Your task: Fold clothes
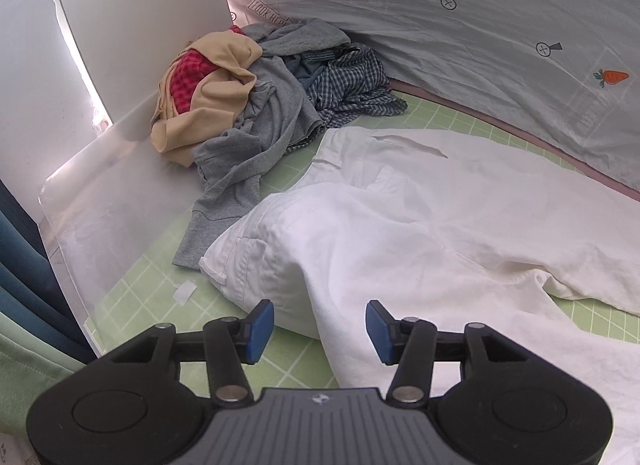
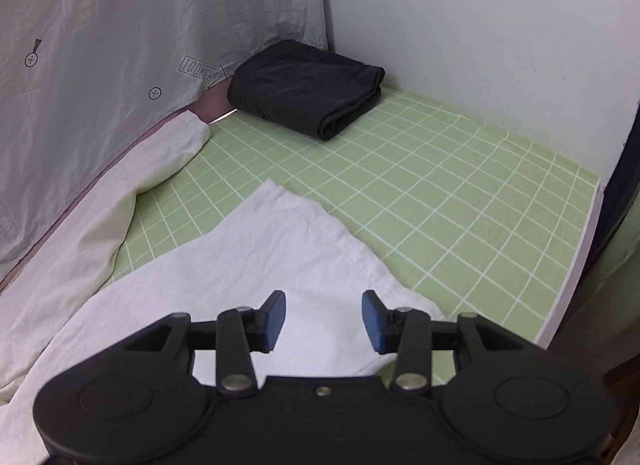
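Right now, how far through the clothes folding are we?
Done: one black garment sits folded in the far corner of the green checked mat. In hand: the white trousers lie spread on the mat, unfolded; the left gripper and right gripper are open above them, holding nothing. Left: a crumpled pile of grey, beige, red and plaid clothes.

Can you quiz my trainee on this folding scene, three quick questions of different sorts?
1. True or false: the left tongs are clamped on the white trousers.
2. Which item is already folded? A) grey shirt B) black garment C) blue checked shirt
3. Fill in: the unfolded pile sits in the far ___ corner of the green checked mat in the left wrist view.

Key: 1. False, both the left and right tongs stand open above the cloth. 2. B. 3. left.
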`<state>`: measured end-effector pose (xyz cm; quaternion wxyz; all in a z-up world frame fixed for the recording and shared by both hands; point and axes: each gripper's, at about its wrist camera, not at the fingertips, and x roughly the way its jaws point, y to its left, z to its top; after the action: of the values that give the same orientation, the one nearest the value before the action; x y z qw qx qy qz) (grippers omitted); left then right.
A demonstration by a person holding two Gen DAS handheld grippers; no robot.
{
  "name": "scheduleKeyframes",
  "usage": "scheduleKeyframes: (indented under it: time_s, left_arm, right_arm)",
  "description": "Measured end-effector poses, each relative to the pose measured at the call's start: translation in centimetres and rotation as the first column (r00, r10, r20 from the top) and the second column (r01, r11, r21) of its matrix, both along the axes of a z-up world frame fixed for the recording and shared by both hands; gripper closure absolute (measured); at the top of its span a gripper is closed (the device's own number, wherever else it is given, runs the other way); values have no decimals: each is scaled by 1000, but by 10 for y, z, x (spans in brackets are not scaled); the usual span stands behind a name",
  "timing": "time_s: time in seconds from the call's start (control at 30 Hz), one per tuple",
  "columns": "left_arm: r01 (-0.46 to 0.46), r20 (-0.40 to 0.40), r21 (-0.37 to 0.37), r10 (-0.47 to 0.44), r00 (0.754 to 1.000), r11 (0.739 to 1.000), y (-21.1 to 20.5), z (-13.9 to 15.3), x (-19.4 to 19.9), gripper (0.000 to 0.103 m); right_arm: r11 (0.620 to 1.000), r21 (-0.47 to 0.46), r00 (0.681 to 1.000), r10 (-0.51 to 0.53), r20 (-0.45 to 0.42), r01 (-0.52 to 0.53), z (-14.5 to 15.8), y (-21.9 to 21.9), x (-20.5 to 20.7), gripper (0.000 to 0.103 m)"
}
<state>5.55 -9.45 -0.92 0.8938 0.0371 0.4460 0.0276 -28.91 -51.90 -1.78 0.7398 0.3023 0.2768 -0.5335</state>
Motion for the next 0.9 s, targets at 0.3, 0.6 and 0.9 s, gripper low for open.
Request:
scheduleKeyframes:
  time_s: [0.3,0.6,0.9]
  left_arm:
    - [95,-20,-15,-96,995,995,-67,-22,-3,35]
    - [118,-199,0,-116,973,993,-132,-72,34,34]
    - [94,-220,56,-80,972,994,-150,-68,37,34]
  right_arm:
    - [988,11,988,152,-7,-152,-24,-88,39,56]
    - [955,97,960,281,10,-281,-83,-180,92,40]
    - [874,61,870,486,-79,-482,-110,-203,116,49]
